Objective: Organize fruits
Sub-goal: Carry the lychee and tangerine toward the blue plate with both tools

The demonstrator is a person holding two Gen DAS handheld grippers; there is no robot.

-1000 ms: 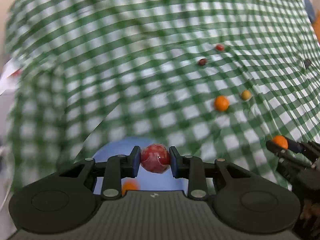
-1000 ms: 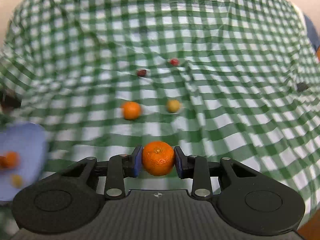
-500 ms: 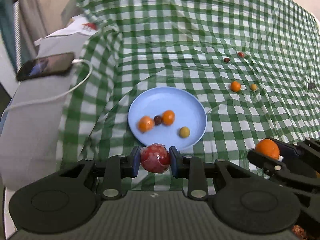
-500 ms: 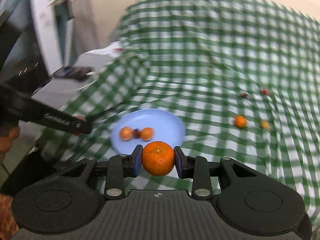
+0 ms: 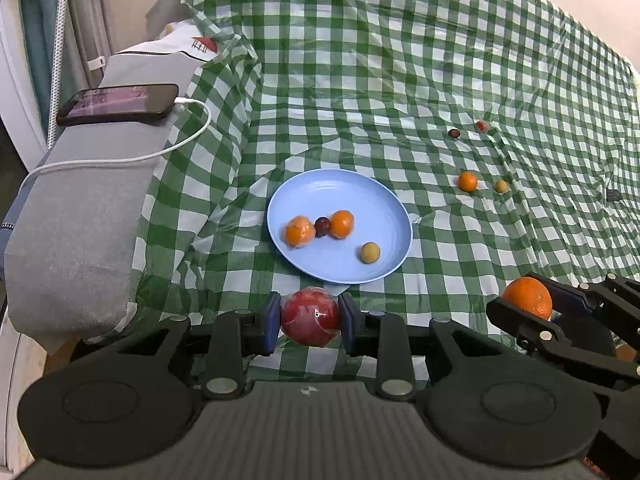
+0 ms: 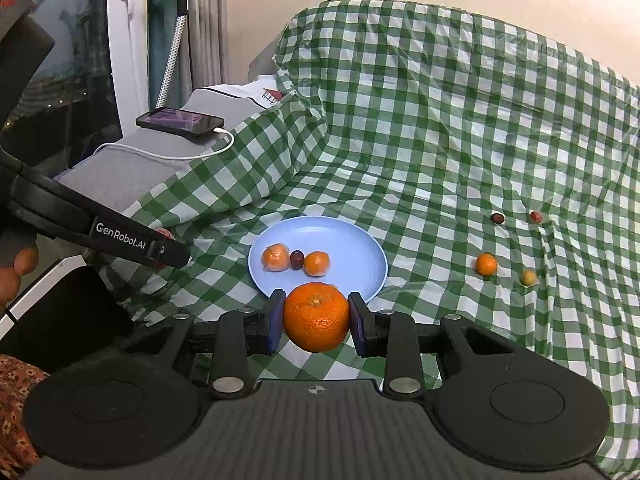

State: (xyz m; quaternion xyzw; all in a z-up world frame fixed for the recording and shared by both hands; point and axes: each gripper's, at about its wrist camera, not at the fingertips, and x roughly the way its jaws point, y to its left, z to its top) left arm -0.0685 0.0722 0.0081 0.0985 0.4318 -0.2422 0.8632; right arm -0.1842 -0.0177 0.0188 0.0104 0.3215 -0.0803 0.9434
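Observation:
My left gripper (image 5: 310,322) is shut on a red wrapped fruit (image 5: 311,315), held just short of the near rim of the blue plate (image 5: 384,216). My right gripper (image 6: 317,318) is shut on a large orange (image 6: 317,317), also just short of the plate (image 6: 360,248). The plate holds two small oranges (image 5: 341,224), a dark plum (image 5: 322,226) and a yellowish fruit (image 5: 370,252). On the cloth to the right lie a small orange (image 5: 467,181), a yellowish fruit (image 5: 501,186), a dark fruit (image 5: 453,133) and a red fruit (image 5: 482,125).
A green checked cloth (image 5: 400,60) covers the surface. To the left a phone (image 5: 118,104) with a white cable (image 5: 120,160) lies on a grey cushion (image 5: 88,216). A small dark object (image 5: 613,195) lies far right. The left gripper's body (image 6: 100,232) crosses the right wrist view.
Both grippers have pulled back and swung left from the loose fruits to the plate, each still holding its fruit. The plate, phone and cushion have come into view.

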